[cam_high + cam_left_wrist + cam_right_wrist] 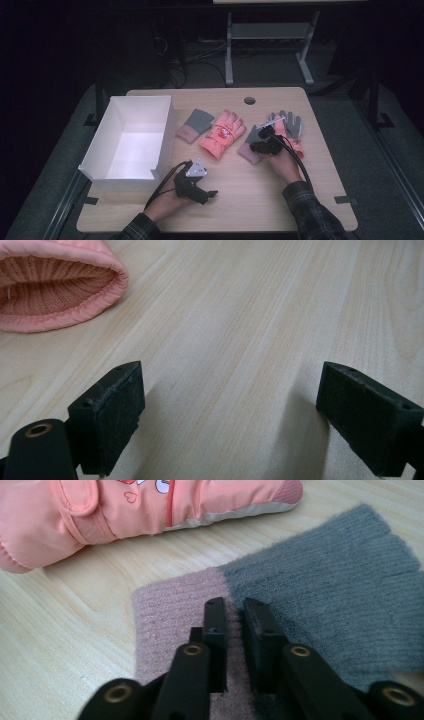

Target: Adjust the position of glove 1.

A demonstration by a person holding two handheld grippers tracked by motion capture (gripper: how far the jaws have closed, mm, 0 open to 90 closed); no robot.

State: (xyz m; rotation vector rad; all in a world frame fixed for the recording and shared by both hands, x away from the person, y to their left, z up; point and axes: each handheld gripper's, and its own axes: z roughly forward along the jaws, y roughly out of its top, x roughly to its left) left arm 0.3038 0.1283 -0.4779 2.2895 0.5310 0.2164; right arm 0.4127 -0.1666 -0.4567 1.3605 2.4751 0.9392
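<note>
A white open box (pixel 131 142) is seen at the left of the wooden table (pixel 250 200), its near left corner reaching past the table edge. Just right of the box's far end a grey and mauve knit glove (pixel 194 125) is laid flat, and beside it a pink padded glove (pixel 223 133) with a printed patch.

The left gripper (pixel 212 193) is held low over bare wood at the near side, right of the box's near corner. In the left gripper view its jaws are spread wide with nothing between them, and the open cuff of the pink padded glove (pixel 55 285) is seen at the far left.

Farther right, a second knit glove (pixel 251 146) is laid partly under the right gripper (pixel 263 134), with another pink and grey glove (pixel 292 127) just beyond it. In the right gripper view the jaws are drawn nearly together, only a narrow gap left, directly over the seam where the mauve cuff meets the grey of the second knit glove (pixel 320 580). Whether any knit is pinched between them cannot be told. A pink padded glove (pixel 125 510) is seen beyond it in that view.
</note>
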